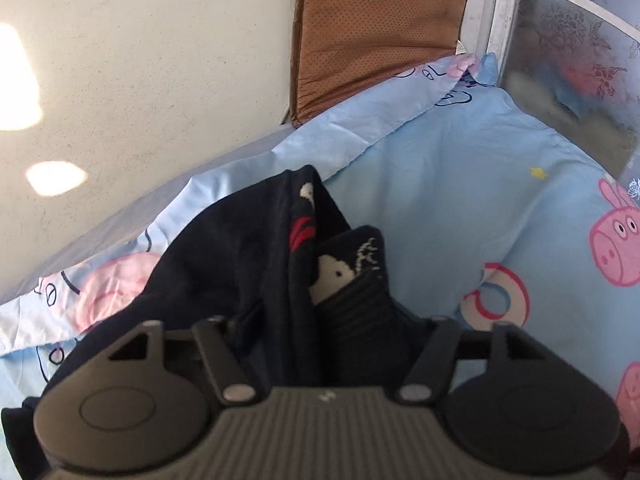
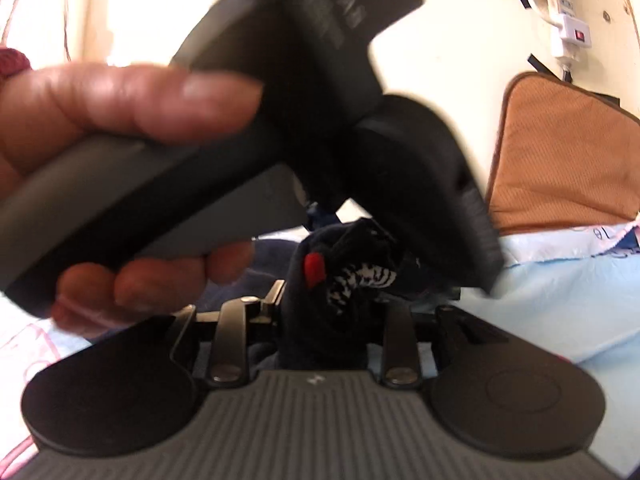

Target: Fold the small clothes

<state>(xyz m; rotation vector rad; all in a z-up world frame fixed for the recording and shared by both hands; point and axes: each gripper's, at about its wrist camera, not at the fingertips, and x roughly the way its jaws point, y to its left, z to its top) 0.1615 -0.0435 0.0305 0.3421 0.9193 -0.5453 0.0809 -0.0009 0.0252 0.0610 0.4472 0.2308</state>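
Note:
A small dark navy garment (image 1: 256,240) with red and white print hangs bunched over the light blue cartoon-pig sheet (image 1: 460,184). My left gripper (image 1: 316,320) is shut on it, the cloth rising from between the jaws. In the right wrist view the same garment (image 2: 340,276) is pinched in my right gripper (image 2: 320,320), which is shut on it. The other gripper's body (image 2: 304,92), held by a hand (image 2: 120,104), fills that view just beyond the cloth, blurred. The fingertips of both grippers are hidden by fabric.
A brown cushion (image 1: 372,32) leans on the beige wall behind the bed; it also shows in the right wrist view (image 2: 560,152). A frosted window (image 1: 576,64) is at the right. A power strip (image 2: 568,12) hangs on the wall.

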